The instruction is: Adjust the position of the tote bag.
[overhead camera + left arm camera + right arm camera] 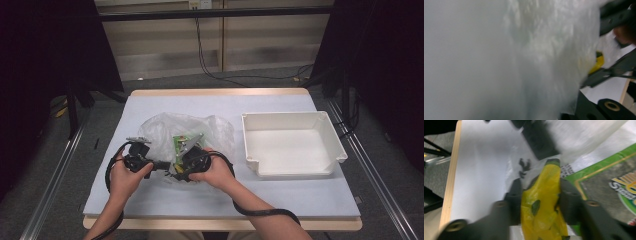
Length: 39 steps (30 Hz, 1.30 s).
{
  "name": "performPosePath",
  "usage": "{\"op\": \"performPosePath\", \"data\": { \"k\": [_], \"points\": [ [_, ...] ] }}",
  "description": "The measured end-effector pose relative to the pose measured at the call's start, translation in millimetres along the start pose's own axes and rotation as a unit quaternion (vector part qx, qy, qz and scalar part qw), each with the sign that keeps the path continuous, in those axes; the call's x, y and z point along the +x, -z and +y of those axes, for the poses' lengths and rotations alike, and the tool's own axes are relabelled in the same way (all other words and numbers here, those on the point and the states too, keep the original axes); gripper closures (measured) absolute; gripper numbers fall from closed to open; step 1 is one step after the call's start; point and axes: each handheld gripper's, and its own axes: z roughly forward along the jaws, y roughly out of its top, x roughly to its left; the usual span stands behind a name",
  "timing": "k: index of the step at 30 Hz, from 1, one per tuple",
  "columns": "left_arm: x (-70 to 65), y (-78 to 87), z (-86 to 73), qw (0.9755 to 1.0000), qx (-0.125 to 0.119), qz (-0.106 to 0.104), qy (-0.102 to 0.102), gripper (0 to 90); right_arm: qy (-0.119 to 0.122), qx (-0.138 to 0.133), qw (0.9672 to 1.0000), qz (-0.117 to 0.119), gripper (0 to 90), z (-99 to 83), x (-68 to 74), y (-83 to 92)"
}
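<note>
Left gripper point(161, 166) clamped on the clear plastic bag point(165, 131), jaws nearly together on the film; in the left gripper view, bag film right against the lens, so pinch point itself not visible. Looks like an anchoring hold: keeps the bag mouth pinned and steady while the other side works inside. Right gripper point(540, 195) closed on the yellow packet point(543, 207), pads pressing both flanks, packet running lengthwise between the jaws and sticking out ahead of the tips. Grip across the narrow width probably chosen so the packet slides out end-first through the bag opening. Just right of the right gripper, a green-bordered snack pack point(609, 182), flat under the film, untouched. Ahead of the same gripper, the black body of the left gripper, close, with bag film stretched between the two. White bin point(291, 145) well off to the right of the right gripper on the tabletop point(210, 200), open side up, likely the drop target. Packet not yet clear of the bag, judging by film draped over its tip.
</note>
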Motion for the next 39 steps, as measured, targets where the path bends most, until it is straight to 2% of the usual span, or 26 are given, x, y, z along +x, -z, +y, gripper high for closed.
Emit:
{"op": "performPosePath", "data": {
  "k": [2, 4, 7, 8, 10, 12, 14, 15, 16, 17, 18, 21, 23, 24, 25, 26, 27, 28, 29, 30, 31, 35, 39],
  "points": [
    [-0.1, 2.8, 1.3, 0.9997, -0.017, -0.01, 0.01, 77.9, 0.0, 0.008, 1.0, 0.001, 82.0, -1.7, 0.5, -0.8],
    [-1.9, 5.1, 2.6, 0.9996, -0.019, -0.01, 0.017, 78.3, 0.001, 0.012, 0.9999, -0.002, 85.1, -2.7, 0.6, -2.5],
    [-7.0, 5.3, 5.6, 0.9995, -0.026, -0.014, 0.013, 75.2, -0.003, 0.023, 0.9997, -0.004, 87.1, -3.9, 1.2, -5.5],
    [-9.2, 4.4, 7.0, 0.9996, -0.025, -0.007, 0.008, 74.5, -0.001, 0.025, 0.9997, -0.004, 87.5, -4.0, 1.9, -7.3],
    [-11.7, 0.1, 9.0, 0.9996, -0.028, -0.009, 0.002, 73.7, 0.01, 0.029, 0.9995, 0.001, 87.9, -3.8, 4.5, -10.4],
    [-11.2, -6.5, 9.4, 0.9998, -0.019, 0.002, -0.011, 70.8, 0.019, 0.032, 0.9993, 0.008, 88.0, -3.5, 9.1, -13.7],
    [-9.1, -13.4, 7.7, 0.9998, -0.011, 0.015, -0.006, 70.8, 0.026, 0.035, 0.9989, 0.013, 87.9, -3.6, 11.9, -15.3],
    [-7.2, -16.0, 6.4, 0.9998, -0.004, 0.019, -0.007, 71.1, 0.021, 0.035, 0.999, 0.015, 87.8, -3.5, 13.5, -15.5],
    [-6.0, -17.3, 5.2, 0.9996, 0.005, 0.027, -0.007, 73.7, 0.025, 0.037, 0.9989, 0.016, 87.4, -3.8, 13.1, -14.5],
    [-4.8, -17.6, 4.0, 0.9995, 0.02, 0.025, -0.001, 80.7, 0.012, 0.034, 0.9992, 0.015, 85.0, -4.1, 14.1, -13.1],
    [-4.4, -17.3, 3.2, 0.9993, 0.024, 0.028, -0.001, 84.9, 0.005, 0.03, 0.9995, 0.009, 78.3, -4.9, 12.4, -10.3],
    [-3.2, -17.1, -0.9, 0.9991, 0.034, 0.027, 0.003, 88.1, -0.008, 0.027, 0.9996, -0.006, 65.2, -7.4, 7.8, -0.6],
    [-1.3, -17.3, -3.1, 0.9983, 0.049, 0.031, -0.006, 88.6, -0.023, 0.016, 0.9995, -0.014, 59.9, -9.4, 4.6, 7.7],
    [-1.0, -18.2, -4.2, 0.9983, 0.049, 0.031, 0.0, 88.8, -0.026, 0.017, 0.9994, -0.015, 55.8, -9.8, 3.8, 11.9],
    [0.2, -18.0, -5.0, 0.9978, 0.058, 0.031, -0.003, 88.9, -0.027, 0.017, 0.9992, -0.023, 52.4, -10.2, 3.0, 15.5],
    [0.2, -19.0, -6.1, 0.998, 0.055, 0.031, 0.002, 89.0, -0.026, 0.02, 0.999, -0.03, 52.5, -11.2, 1.9, 18.6],
    [1.2, -18.7, -7.1, 0.9974, 0.064, 0.033, -0.002, 89.0, -0.023, 0.029, 0.9987, -0.036, 51.9, -12.7, 1.2, 21.1],
    [0.9, -19.3, -7.9, 0.9976, 0.061, 0.033, 0.003, 89.1, -0.017, 0.038, 0.9978, -0.051, 50.3, -15.8, -0.2, 23.5],
    [2.5, -18.7, -8.6, 0.9971, 0.068, 0.034, -0.005, 89.1, -0.015, 0.044, 0.9972, -0.058, 49.2, -18.4, -1.7, 24.8],
    [2.2, -19.1, -10.0, 0.9974, 0.063, 0.035, 0.005, 89.2, -0.017, 0.052, 0.9966, -0.063, 47.7, -22.5, -3.1, 25.9],
    [4.1, -18.0, -10.8, 0.9972, 0.065, 0.035, 0.003, 89.3, -0.022, 0.056, 0.9961, -0.065, 47.2, -26.8, -4.2, 27.0],
    [5.7, -15.8, -13.0, 0.9969, 0.071, 0.029, 0.012, 89.6, -0.039, 0.048, 0.9954, -0.074, 46.6, -40.9, -6.8, 34.9],
    [4.3, -15.4, -13.7, 0.9963, 0.08, 0.031, 0.009, 89.8, -0.052, 0.047, 0.9941, -0.083, 46.9, -50.4, -9.5, 42.5]
  ]
}}
